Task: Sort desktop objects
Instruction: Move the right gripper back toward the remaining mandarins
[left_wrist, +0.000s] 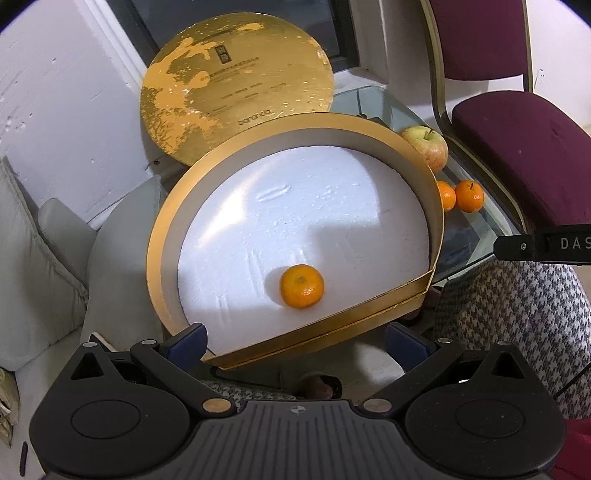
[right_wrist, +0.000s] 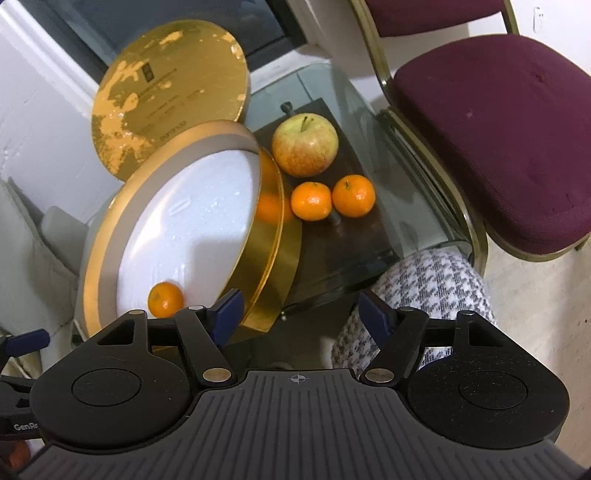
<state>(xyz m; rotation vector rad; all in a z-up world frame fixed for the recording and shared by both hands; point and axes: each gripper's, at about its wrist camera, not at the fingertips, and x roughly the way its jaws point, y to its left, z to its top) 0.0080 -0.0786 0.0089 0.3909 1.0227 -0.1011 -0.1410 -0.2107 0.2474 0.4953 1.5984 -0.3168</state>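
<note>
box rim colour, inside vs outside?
The round box is gold on its outer wall and top edge, grey-white on its inner wall. Right wrist view shows it best.

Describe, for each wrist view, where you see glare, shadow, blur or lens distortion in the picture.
Left wrist view: a bright light patch and a soft shadow fall on the white foam liner of the round gold box; glare streaks the round gold lid; the fisheye bends the maroon padded chair. Right wrist view: the gold box wall mirrors a small orange tangerine; the foam looks slightly blurred.
</note>
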